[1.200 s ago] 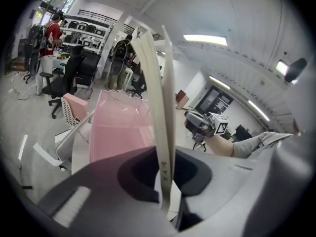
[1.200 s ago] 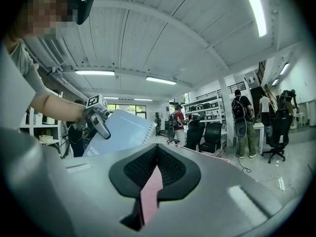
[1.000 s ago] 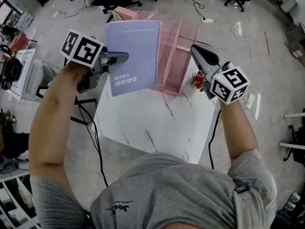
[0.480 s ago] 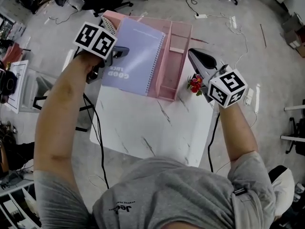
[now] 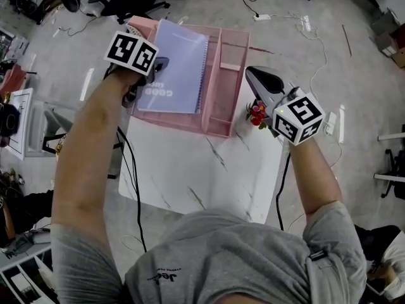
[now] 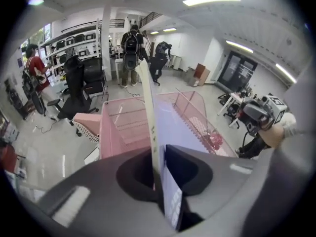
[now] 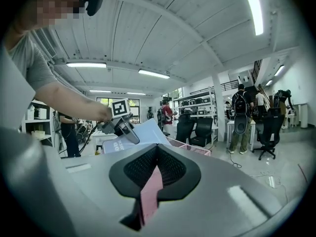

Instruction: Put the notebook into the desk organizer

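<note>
A lavender spiral-bound notebook lies slanted over the large left compartment of the pink mesh desk organizer, which stands at the far edge of the white table. My left gripper is shut on the notebook's near left edge. In the left gripper view the notebook runs edge-on out of the jaws above the organizer. My right gripper sits at the organizer's right wall. In the right gripper view a pink strip of that wall fills the narrow gap between its jaws.
A small red flower ornament stands on the white marble table just under my right gripper. Cables run across the floor beyond the table. Office chairs and standing people are in the background.
My left gripper has carried the notebook farther away and lower, from upright in front of the organizer to slanted over its left compartment. The right gripper has barely shifted.
</note>
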A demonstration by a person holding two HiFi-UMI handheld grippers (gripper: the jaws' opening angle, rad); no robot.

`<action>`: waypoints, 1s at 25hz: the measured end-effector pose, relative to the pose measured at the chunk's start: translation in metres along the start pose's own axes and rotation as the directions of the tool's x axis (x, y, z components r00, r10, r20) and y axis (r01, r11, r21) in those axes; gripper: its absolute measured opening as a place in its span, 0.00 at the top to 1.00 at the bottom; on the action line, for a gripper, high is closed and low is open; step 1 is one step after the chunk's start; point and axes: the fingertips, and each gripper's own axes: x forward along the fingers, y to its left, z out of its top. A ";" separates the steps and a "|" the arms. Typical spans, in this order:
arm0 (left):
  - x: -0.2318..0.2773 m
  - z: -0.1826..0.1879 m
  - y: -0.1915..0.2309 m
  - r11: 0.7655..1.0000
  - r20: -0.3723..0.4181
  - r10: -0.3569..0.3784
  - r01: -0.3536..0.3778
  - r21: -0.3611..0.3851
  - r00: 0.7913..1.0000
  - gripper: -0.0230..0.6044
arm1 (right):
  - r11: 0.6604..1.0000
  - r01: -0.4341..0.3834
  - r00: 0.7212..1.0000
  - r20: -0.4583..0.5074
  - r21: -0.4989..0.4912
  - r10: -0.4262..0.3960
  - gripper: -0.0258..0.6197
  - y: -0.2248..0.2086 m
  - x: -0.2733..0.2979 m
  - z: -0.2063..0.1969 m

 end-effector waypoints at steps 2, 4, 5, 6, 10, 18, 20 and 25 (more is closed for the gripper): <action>0.007 -0.001 -0.004 0.999 -0.030 -0.003 0.004 0.047 1.000 0.80 | 1.000 -0.002 1.000 -0.002 -0.004 0.002 0.96 -0.001 0.001 -0.001; 0.013 -0.001 -0.007 0.996 -0.056 0.006 -0.001 0.090 0.998 0.78 | 1.000 -0.004 1.000 -0.002 -0.007 0.004 0.96 -0.002 0.002 -0.001; 0.016 0.000 -0.007 0.993 -0.067 0.026 -0.018 0.119 0.997 0.78 | 1.000 -0.005 1.000 -0.002 -0.009 0.005 0.96 -0.002 0.002 -0.001; 0.019 0.000 -0.006 0.988 -0.075 0.054 -0.042 0.150 0.996 0.76 | 1.000 -0.005 1.000 -0.002 -0.011 0.005 0.96 -0.002 0.003 -0.001; 0.025 0.000 -0.003 0.955 -0.073 0.172 -0.149 0.257 0.982 0.73 | 1.000 -0.006 1.000 0.000 -0.016 0.006 0.96 -0.001 0.003 -0.001; 0.022 0.015 0.008 0.826 0.076 0.387 -0.382 0.416 0.919 0.42 | 1.000 -0.016 1.000 0.000 -0.007 0.016 0.96 -0.002 0.004 -0.005; 0.023 0.015 0.008 0.791 0.101 0.415 -0.414 0.451 0.904 0.31 | 1.000 -0.019 1.000 0.000 -0.007 0.019 0.96 -0.001 0.003 -0.005; 0.011 0.024 -0.004 0.823 0.178 0.380 -0.419 0.383 0.908 0.29 | 1.000 -0.023 1.000 0.004 -0.009 0.023 0.96 0.002 0.002 -0.003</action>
